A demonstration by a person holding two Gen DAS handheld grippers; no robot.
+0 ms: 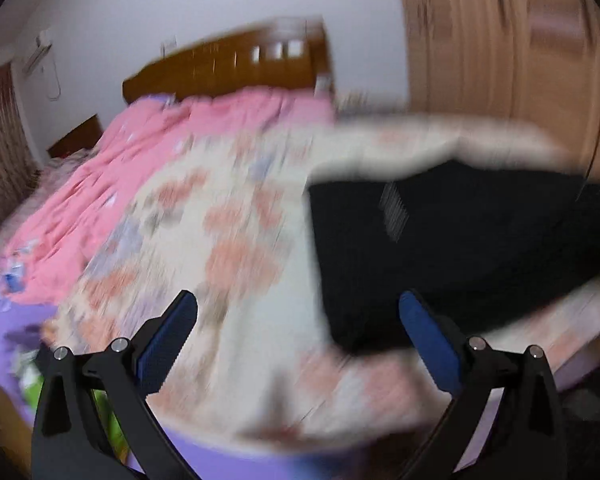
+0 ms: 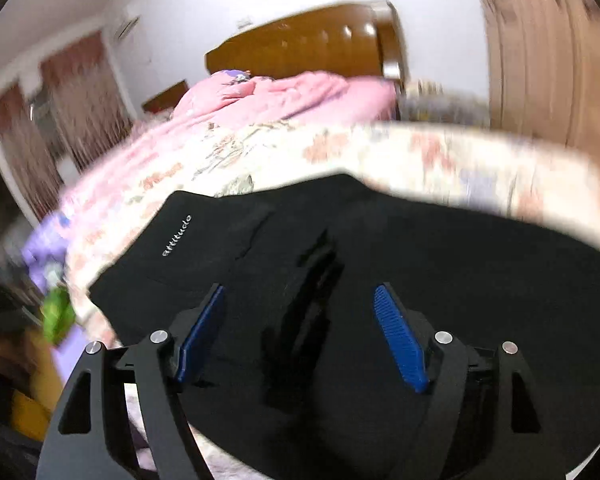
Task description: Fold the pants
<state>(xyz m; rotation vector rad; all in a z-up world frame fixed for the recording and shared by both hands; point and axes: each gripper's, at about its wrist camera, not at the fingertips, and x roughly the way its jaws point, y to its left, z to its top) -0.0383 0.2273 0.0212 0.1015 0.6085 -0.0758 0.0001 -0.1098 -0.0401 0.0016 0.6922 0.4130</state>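
Note:
Black pants lie folded on the floral bedspread, with small white lettering near their left edge. My right gripper hovers over them, open, its blue pads apart on either side of a raised crease in the cloth without pressing it. In the blurred left wrist view the pants show as a dark patch at the right. My left gripper stands open over the floral bedspread, just left of the pants' edge, with nothing between its fingers.
A pink quilt is bunched at the head of the bed below a wooden headboard. A wooden wardrobe stands at the right, curtains at the left. Purple sheet and something green lie at the bed's near left edge.

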